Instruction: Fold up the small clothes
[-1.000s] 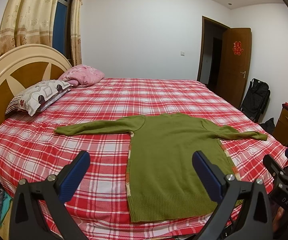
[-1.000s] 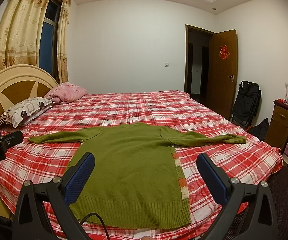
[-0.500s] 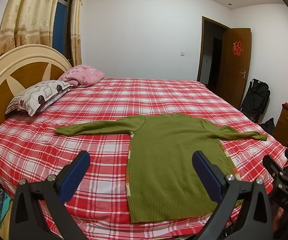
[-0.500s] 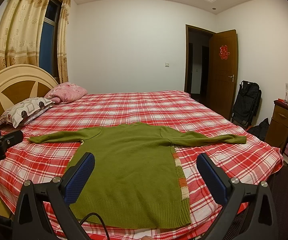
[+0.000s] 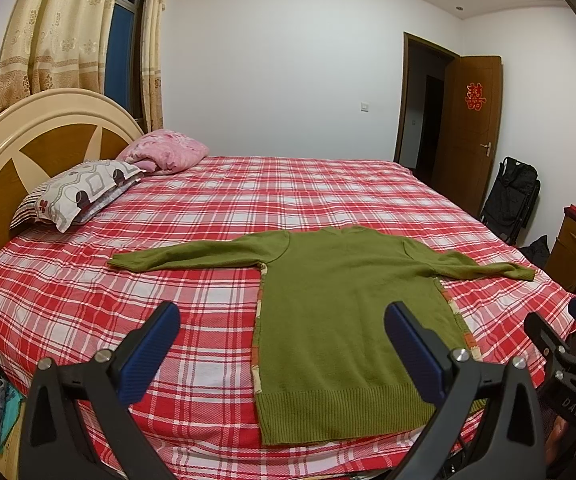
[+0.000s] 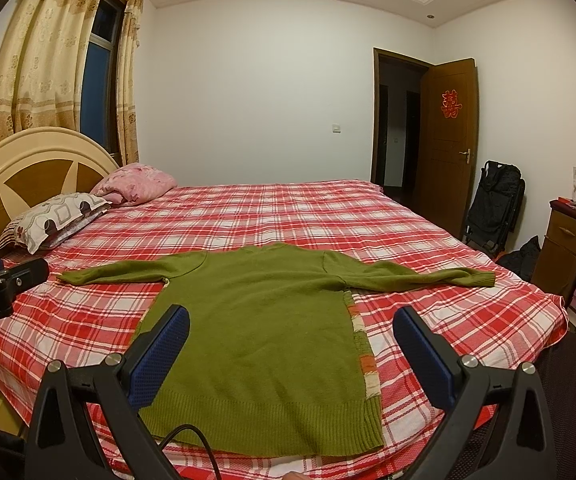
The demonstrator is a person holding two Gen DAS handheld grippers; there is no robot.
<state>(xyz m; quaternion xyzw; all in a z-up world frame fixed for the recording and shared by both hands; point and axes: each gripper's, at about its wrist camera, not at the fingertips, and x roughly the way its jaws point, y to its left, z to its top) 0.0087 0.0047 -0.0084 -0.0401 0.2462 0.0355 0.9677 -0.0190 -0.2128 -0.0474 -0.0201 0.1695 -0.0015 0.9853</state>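
Both claws, left claw [image 5: 278, 346] and right claw [image 6: 291, 350], spread apart and empty above the bed's [image 5: 208, 216] near edge: pinch each sleeve cuff of the sweater [image 5: 339, 300], fold inward flat.

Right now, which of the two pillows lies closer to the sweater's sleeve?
The grey-and-white patterned pillow, near the headboard. The pink pillow lies behind it, farther from the green sweater and its outstretched sleeve.

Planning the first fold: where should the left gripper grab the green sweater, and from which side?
Probably the cuff of the left sleeve of the green sweater, approached from the headboard side. That sleeve lies flat, stretched outward on the bed, so its end is a free edge. The left gripper is open, off the cloth.
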